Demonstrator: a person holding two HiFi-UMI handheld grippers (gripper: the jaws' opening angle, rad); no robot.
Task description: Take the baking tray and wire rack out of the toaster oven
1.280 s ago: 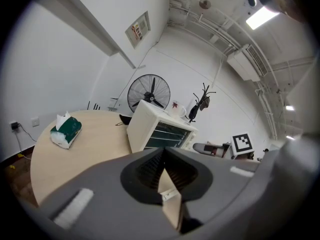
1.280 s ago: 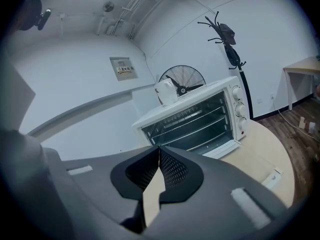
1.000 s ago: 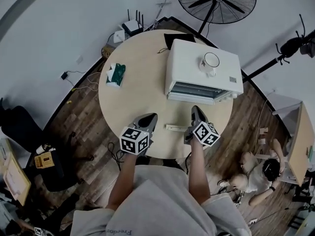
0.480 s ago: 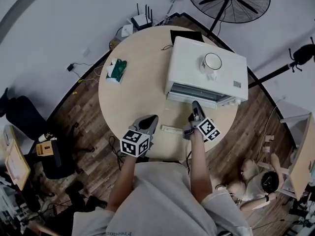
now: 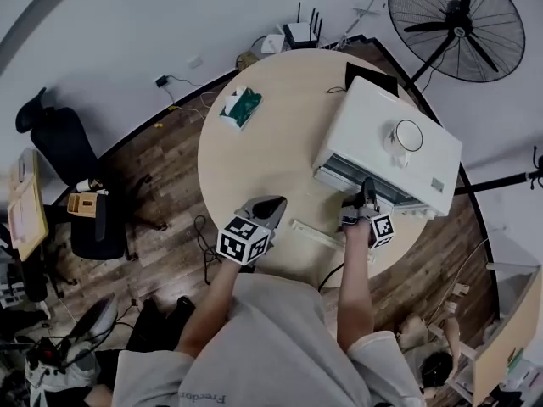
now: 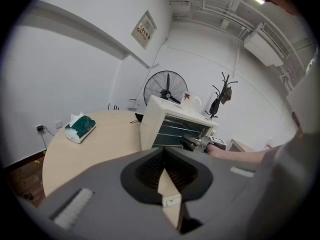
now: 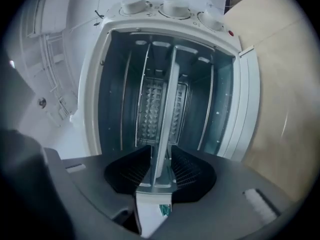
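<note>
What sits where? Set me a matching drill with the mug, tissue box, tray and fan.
Things:
1. mug
2. tissue box
3. tray
4. fan

Places:
A. on the table
B. inside the oven
C. off the table, beyond its far edge
D. on top of the oven

Pairs: 1-D, 2-A, 3-B, 4-C.

Right hand-held gripper has advanced to the toaster oven mouth and rolled sideways; its jaws have just been opening, baking tray edge between them.
</note>
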